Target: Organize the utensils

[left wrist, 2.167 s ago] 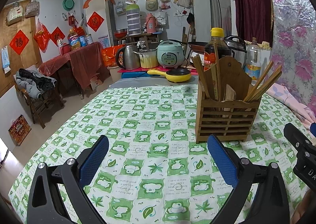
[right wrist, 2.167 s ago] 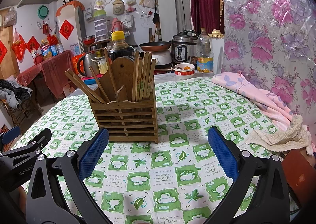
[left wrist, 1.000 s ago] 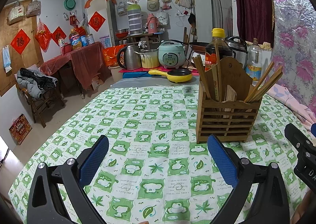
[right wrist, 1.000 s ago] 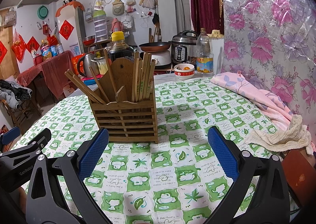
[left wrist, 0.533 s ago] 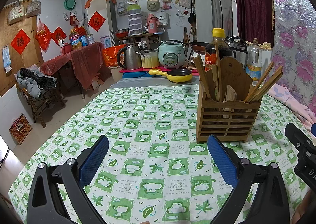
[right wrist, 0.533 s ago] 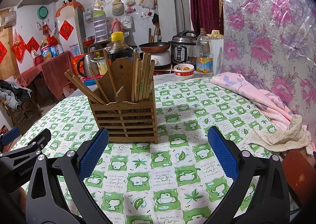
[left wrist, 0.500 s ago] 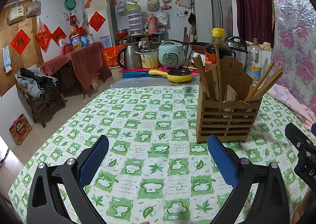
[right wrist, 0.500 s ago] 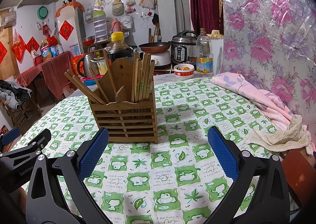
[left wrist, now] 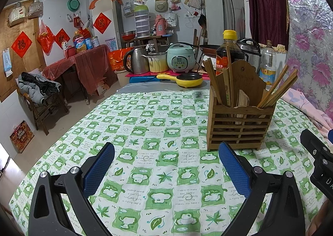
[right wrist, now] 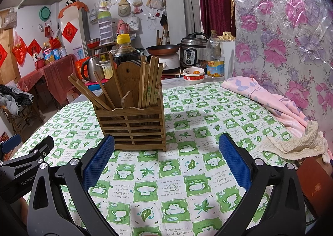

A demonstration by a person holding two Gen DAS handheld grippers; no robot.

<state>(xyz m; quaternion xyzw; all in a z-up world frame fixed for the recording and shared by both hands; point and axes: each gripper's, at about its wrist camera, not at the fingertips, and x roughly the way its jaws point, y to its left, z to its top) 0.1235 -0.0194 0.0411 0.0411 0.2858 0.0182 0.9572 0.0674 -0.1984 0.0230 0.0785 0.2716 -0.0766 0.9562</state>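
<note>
Nothing has moved since 2.2 s ago beyond a slight camera drift: both grippers and the holder sit as before.

Left gripper point(left wrist: 166, 165): fingers spread wide, nothing between the blue pads point(left wrist: 98, 170), low over the bench point(left wrist: 145, 123).

Right gripper point(right wrist: 166, 159): fingers equally wide apart, nothing held, low over the same green-and-white checked cloth.

Wooden utensil holder point(right wrist: 135, 123): slatted box with a tall arched back, upright on the bench. Ahead of the right gripper and a little toward its left finger, near the fingertip; ahead of the left gripper, just beyond its right finger.

Chopsticks point(right wrist: 150, 81): 2 groups in the holder. 1 bundle stands nearly upright in the compartment on the right gripper's side; several lean outward from the other compartment point(right wrist: 89, 92). Exact count cannot be told.

Pink cloth point(right wrist: 264, 98): lying on the bench, well ahead and right of the right gripper.

Cream rag point(right wrist: 295, 144): bunched, just beyond the right gripper's right finger.

Dark sauce bottle point(right wrist: 124, 52), yellow cap: behind the holder.
</note>
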